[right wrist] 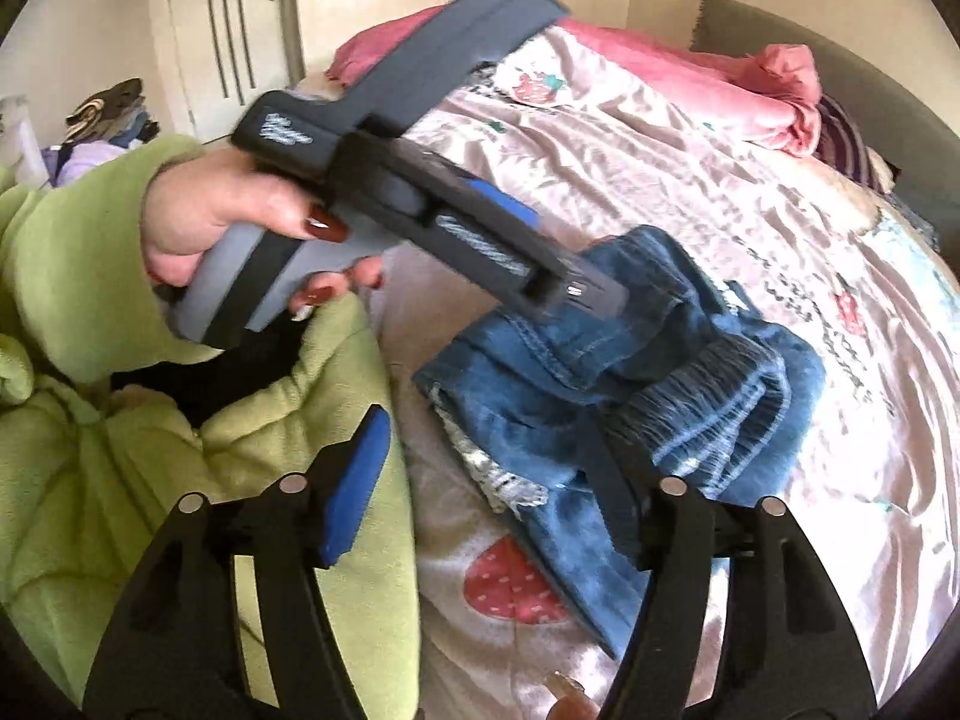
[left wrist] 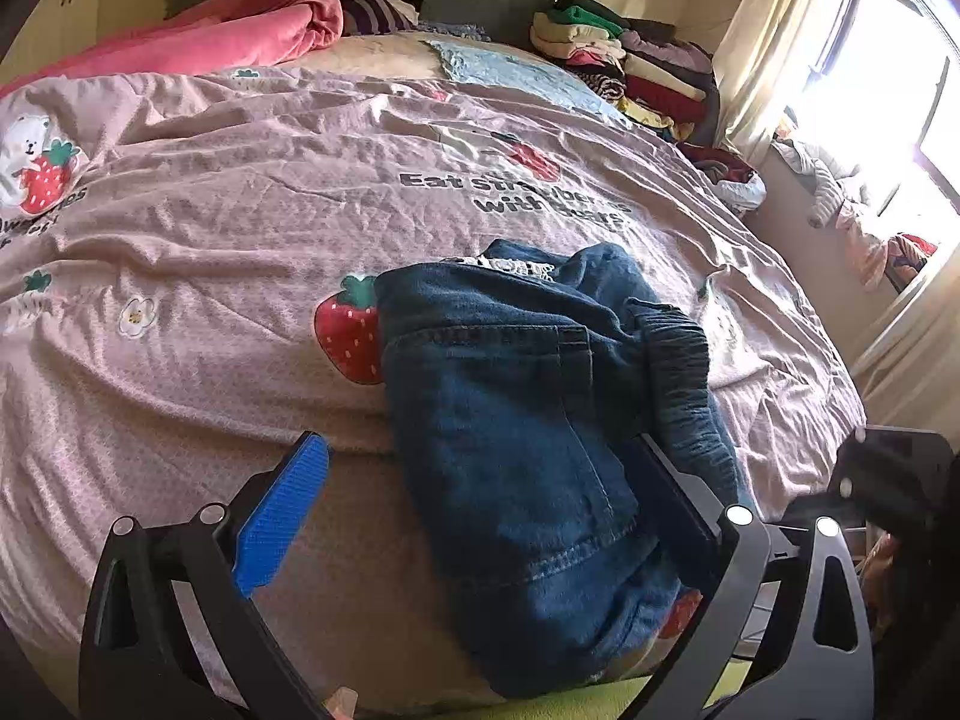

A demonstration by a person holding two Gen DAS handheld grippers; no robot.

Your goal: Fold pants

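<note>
Folded jeans [left wrist: 528, 420] on pink bedspread [left wrist: 210, 240], left gripper [left wrist: 480, 498] angled down with jaws wide apart over them, right gripper [right wrist: 498, 492] likewise parted, gripping nothing, left hand [right wrist: 204, 222] in green sleeve [right wrist: 72, 252] around the handle

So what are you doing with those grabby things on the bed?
A person in a green sleeve is folding blue jeans on the strawberry bedspread. The jeans lie bunched in a small bundle. The left hand-held gripper and right hand-held gripper both hang open above them, holding nothing.

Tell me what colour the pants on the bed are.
Blue denim pants, with a darker elastic waistband; clearest in the left wrist view.
</note>
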